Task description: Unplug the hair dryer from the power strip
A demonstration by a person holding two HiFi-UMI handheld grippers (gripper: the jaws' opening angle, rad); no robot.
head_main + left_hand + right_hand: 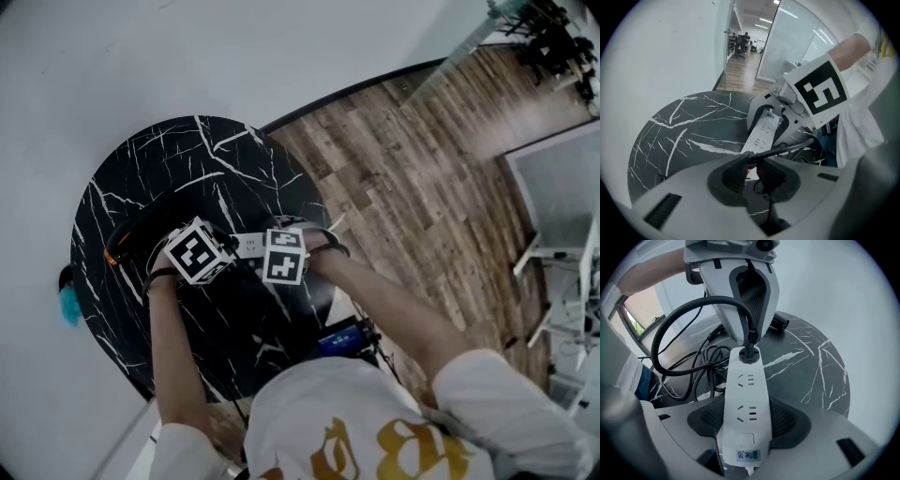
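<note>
Now the left gripper (751,172) clamps its fingers on the black plug (749,352) seated in the white power strip (743,390), which the right gripper (746,420) grips over the black marble desk (811,366).

Dim, flat light; fisheye warp + dark vignette at edges; fg soft.

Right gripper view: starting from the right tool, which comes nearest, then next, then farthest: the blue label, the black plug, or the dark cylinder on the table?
1. Blue label: near end of the power strip, right by the right tool.
2. Black plug: at the strip's far end, straight ahead.
3. Dark cylinder: beyond the plug, to the right.
</note>
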